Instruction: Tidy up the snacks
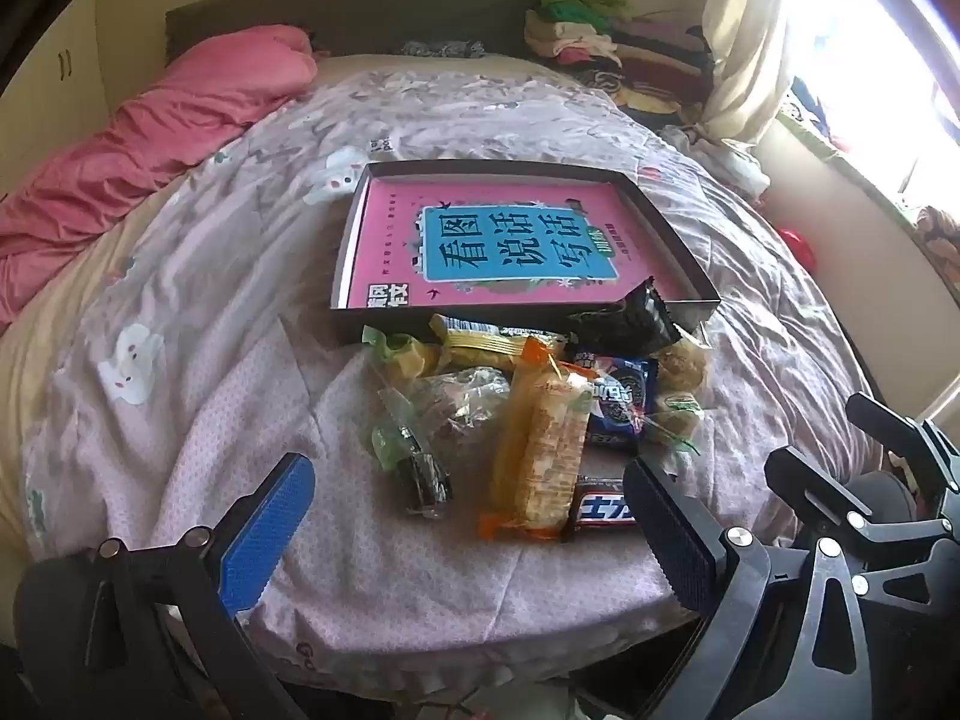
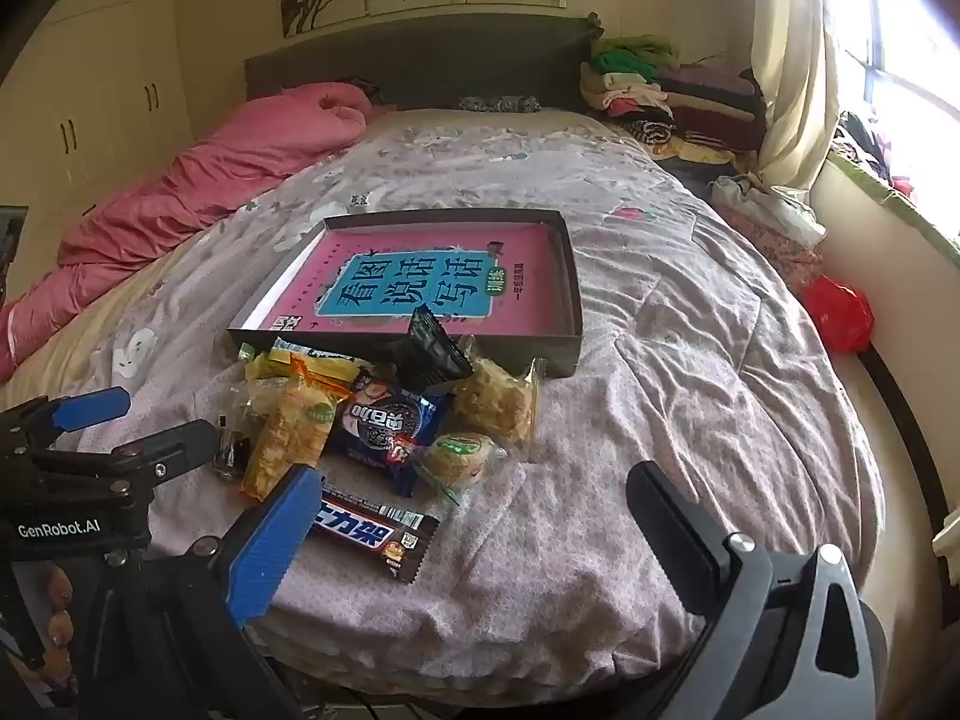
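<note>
A pile of wrapped snacks lies on the bed near its front edge: an orange cracker pack [image 1: 540, 450] [image 2: 288, 438], a blue Oreo pack [image 1: 621, 402] [image 2: 384, 420], a brown chocolate bar [image 1: 600, 507] [image 2: 378, 534], bagged pastries [image 2: 498, 402] and a black wrapper [image 1: 630, 318] leaning on the box wall. Behind them sits a shallow dark box [image 1: 660, 204] [image 2: 576, 300] holding a pink book [image 1: 516, 246]. My left gripper [image 1: 468, 465] [image 2: 162, 414] hovers open before the pile's left side. My right gripper [image 2: 474, 474] [image 1: 819, 429] is open, its blue pad beside the chocolate bar. Neither holds anything.
A rumpled pink quilt [image 1: 150, 144] lies along the bed's left side. Folded clothes [image 1: 600, 42] are stacked at the headboard's right. A red bag [image 2: 840, 312] sits off the bed's right edge under the window. The patterned bedspread [image 2: 690, 390] is wrinkled.
</note>
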Demonstrator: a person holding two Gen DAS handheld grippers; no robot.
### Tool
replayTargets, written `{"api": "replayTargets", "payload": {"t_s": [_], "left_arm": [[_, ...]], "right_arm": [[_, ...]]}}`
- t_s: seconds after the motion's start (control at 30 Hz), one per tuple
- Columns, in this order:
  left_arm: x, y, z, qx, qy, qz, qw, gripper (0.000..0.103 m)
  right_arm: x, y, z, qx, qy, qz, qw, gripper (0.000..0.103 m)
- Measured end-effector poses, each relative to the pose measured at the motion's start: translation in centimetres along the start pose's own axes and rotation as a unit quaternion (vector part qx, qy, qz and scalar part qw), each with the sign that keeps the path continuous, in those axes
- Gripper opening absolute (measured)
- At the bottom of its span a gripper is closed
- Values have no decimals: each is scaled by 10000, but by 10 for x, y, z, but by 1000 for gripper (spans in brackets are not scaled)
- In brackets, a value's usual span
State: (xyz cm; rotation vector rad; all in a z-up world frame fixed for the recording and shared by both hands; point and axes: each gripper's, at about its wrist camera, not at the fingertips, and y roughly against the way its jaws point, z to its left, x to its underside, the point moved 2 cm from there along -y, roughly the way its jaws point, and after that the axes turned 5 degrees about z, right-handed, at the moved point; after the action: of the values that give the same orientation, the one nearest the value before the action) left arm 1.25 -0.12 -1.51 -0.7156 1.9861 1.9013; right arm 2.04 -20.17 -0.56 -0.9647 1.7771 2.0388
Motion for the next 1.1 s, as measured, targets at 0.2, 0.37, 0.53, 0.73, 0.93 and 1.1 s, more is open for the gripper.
{"api": "replayTargets", "payload": {"t_s": [0.2, 0.37, 0.53, 0.73, 0.93, 1.1], "left_arm": [[0, 4, -1, 20, -57, -94, 9999, 102], [0, 4, -1, 70, -26, -84, 9999, 102], [0, 3, -1, 63, -36, -91, 9999, 102], [0, 3, -1, 58, -38, -83, 9999, 102], [1, 1, -2, 60, -45, -51, 10000, 102], [1, 1, -3, 60, -49, -51, 10000, 102]], "right_arm": [[-2, 3, -4, -4, -13, -58, 10000, 102], [-2, 2, -3, -19, -59, -72, 10000, 102], [-2, -1, -5, -60, -74, -15, 10000, 102], [-3, -4, -6, -81, -97, 24, 9999, 102], [-1, -7, -7, -84, -125, 52, 9999, 102], [-1, -8, -9, -74, -160, 69, 9998, 102]]}}
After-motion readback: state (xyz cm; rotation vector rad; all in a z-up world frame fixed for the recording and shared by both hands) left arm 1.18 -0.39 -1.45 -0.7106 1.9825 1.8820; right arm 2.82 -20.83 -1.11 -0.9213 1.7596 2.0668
